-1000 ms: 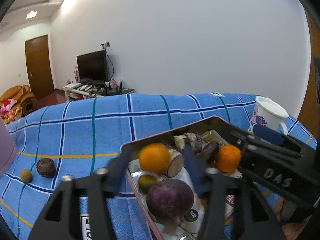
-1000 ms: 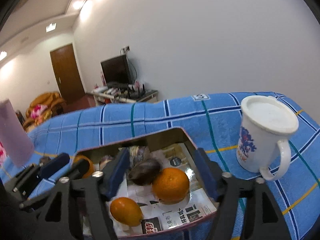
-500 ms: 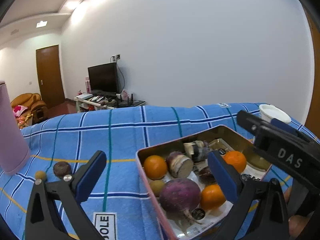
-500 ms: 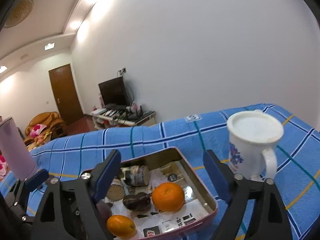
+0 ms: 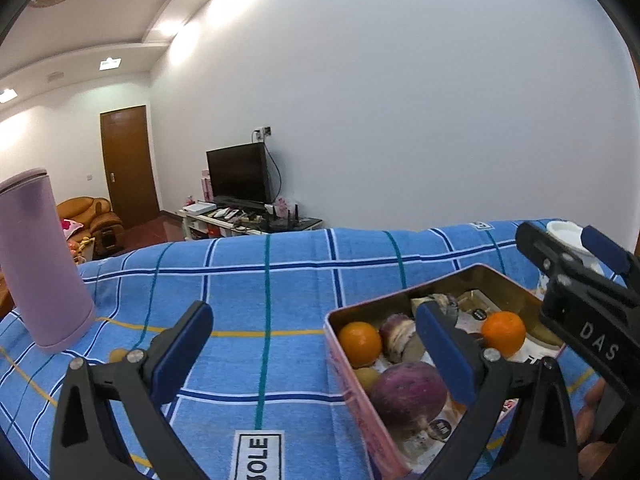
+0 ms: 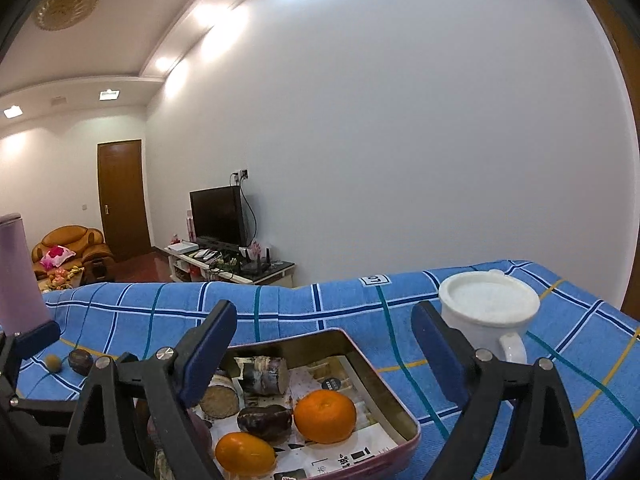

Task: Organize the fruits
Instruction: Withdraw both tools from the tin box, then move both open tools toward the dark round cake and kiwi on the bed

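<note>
A pink metal tin (image 5: 348, 384) lined with printed paper stands on the blue checked cloth. It holds oranges (image 5: 359, 343), a big purple round fruit (image 5: 408, 394), cut sugarcane pieces (image 6: 264, 374) and a dark fruit (image 6: 265, 422). In the right wrist view the tin (image 6: 400, 412) sits below and between the fingers. My left gripper (image 5: 316, 352) is open and empty, raised above the cloth at the tin's left edge. My right gripper (image 6: 324, 348) is open and empty, raised above the tin. A small yellow fruit (image 6: 53, 362) and a dark round fruit (image 6: 80, 361) lie on the cloth at the left.
A tall pink tumbler (image 5: 40, 260) stands on the cloth at the far left. A white lidded mug (image 6: 488, 316) stands right of the tin. The cloth (image 5: 260, 280) ends at the far edge, with a TV stand beyond.
Both grippers opened wide and lifted up and back from the tin. The view now tilts up toward the wall, and the fruits look smaller and lower.
</note>
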The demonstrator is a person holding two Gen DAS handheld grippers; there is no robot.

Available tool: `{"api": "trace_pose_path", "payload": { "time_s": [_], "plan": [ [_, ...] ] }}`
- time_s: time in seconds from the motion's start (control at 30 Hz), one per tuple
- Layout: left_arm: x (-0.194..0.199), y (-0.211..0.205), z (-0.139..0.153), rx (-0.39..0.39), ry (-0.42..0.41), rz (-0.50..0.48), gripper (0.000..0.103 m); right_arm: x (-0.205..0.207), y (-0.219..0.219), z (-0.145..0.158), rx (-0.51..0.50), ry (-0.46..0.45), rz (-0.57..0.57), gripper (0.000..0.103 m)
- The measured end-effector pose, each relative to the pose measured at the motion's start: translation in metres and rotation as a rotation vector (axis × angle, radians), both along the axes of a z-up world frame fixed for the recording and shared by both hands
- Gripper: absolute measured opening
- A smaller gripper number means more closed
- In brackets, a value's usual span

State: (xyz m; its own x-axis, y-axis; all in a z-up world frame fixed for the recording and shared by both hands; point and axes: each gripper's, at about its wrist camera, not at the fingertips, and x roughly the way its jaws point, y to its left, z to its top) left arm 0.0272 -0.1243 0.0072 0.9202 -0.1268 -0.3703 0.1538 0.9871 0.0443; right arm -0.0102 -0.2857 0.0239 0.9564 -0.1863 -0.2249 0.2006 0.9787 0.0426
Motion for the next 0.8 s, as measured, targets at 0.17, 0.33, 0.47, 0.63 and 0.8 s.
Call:
{"api": "trace_pose_path", "payload": {
  "time_s": [0.17,0.33,0.47,0.63,0.8],
  "plan": [
    [-0.004,0.006,0.0,0.003,-0.002,0.005,0.103,-0.003,0.0,0.0,0.005,-0.003,-0.003,0.09],
    [-0.007,0.014,0.0,-0.003,0.005,0.016,0.103,-0.006,-0.003,-0.002,0.034,0.001,-0.019,0.09],
    [-0.008,0.02,0.0,-0.002,0.013,0.03,0.103,-0.009,-0.001,-0.002,0.04,-0.005,-0.023,0.09],
    [-0.012,0.027,-0.001,-0.004,0.013,0.028,0.103,-0.014,0.012,-0.002,0.014,-0.011,-0.023,0.09],
    [-0.013,0.035,-0.002,-0.003,0.022,0.034,0.103,-0.018,0.022,-0.001,0.003,-0.014,-0.012,0.09]
  ]
}}
